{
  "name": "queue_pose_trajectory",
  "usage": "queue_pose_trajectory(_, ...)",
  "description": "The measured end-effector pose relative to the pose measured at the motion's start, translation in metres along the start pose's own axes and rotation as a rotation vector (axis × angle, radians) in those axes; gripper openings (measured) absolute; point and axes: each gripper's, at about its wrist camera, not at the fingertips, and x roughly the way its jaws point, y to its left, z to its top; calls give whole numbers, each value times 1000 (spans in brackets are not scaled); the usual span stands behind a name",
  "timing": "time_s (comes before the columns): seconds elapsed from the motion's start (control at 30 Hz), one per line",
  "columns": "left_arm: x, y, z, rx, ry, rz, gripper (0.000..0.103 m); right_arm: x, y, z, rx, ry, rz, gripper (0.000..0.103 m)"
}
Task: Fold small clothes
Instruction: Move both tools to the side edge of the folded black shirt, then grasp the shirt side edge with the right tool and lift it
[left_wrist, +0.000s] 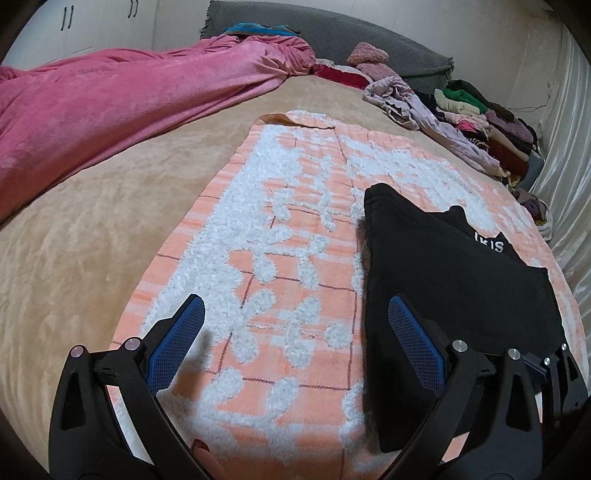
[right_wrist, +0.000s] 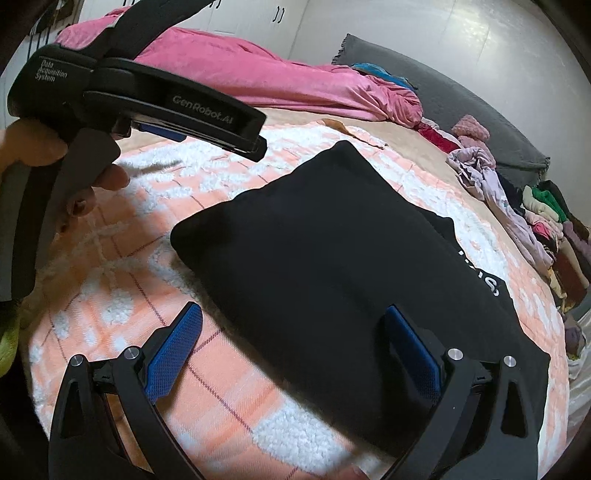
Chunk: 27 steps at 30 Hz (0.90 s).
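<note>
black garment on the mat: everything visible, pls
The black garment looks like soft knit, folded into a rough rectangle, lying flat on the orange-and-white mat. Partial white lettering shows near its far right edge, where a lower layer sticks out. Neither gripper holds it; both sets of jaws are open above it.

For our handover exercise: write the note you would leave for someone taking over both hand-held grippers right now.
Left hand-held gripper: open, empty, above the orange-and-white blanket.
Right hand-held gripper: open, empty, over the near edge of the black garment.
Black garment lies on the blanket, apparently already folded over, with white lettering at its right edge.
Left to do: finish or tidy this fold if needed. An unsorted clothes pile sits along the far right of the bed.
</note>
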Motion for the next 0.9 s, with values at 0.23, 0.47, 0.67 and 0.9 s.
queue_pose_trajectory(0.23,14,-3,4,13,34,1,93,12,3,7,-57,-5,-45,98)
queue_pose_trajectory(0.47,23,-3,1,10,64,4,93,21,17,10,-143,-33,-140,98)
queue_pose_trajectory(0.67,31,1,4,-29,87,-29,93,20,4,7,-106,-65,-127,65)
queue_pose_trajectory(0.9,40,4,15,-167,139,-259,93,7,-17,8,-8,-123,-52,23)
